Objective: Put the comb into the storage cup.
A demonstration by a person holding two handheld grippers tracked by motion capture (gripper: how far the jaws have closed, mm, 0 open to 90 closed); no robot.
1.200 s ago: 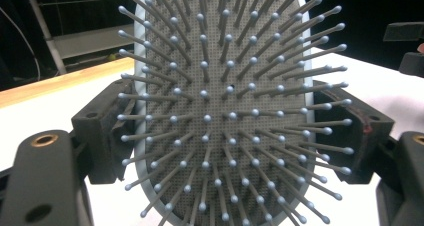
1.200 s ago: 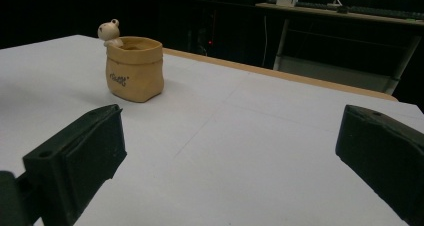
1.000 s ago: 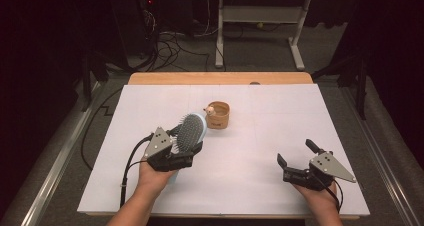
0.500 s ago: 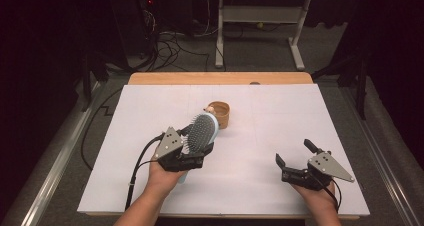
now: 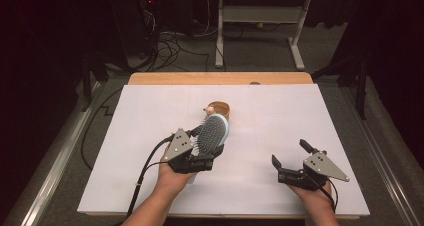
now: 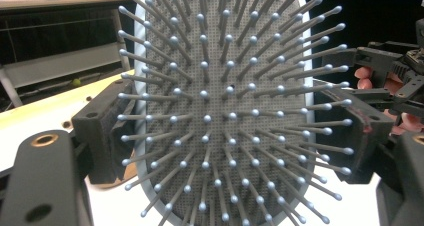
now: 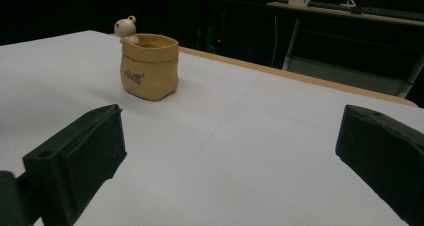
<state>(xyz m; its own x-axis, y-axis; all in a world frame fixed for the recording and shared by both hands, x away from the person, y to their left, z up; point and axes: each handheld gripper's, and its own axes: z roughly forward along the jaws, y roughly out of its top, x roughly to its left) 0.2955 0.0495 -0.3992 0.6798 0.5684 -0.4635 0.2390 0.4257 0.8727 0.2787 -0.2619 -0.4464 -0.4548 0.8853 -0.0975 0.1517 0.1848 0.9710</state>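
From the high view, the left gripper (image 5: pixel 202 158) holds a hairbrush (image 5: pixel 212 133) tilted up off the white-covered desk (image 5: pixel 150 116), with the brush head rising past the fingers toward a small tan pot (image 5: pixel 220 108) just beyond it. The right gripper (image 5: pixel 292 158) sits well apart on the other side, low over the desk, its fingers spread with nothing between them.

The left gripper view adds what the high view cannot: the hairbrush (image 6: pixel 225 111) seen up close and face-on, wedged between the two black fingers (image 6: pixel 102 131), which pinch its sides near the lower part of the oval head. The cushion is a grey, finely dotted pad inside a pale blue rim, set with rows of thin grey bristles, each ending in a small round ball tip. The fingers carry dark foam-like pads. At the right edge of that view the right gripper (image 6: pixel 395 81) and fingertips of the person's hand show.

The right gripper view gives the tan pot (image 7: pixel 148 66) from the side: a sack-shaped, matte holder with a soft rolled rim, small dark lettering on its front and a little cream figure (image 7: pixel 126 27) peeking over its edge. It stands ahead of the spread fingers (image 7: pixel 82 158), nearer the left one.
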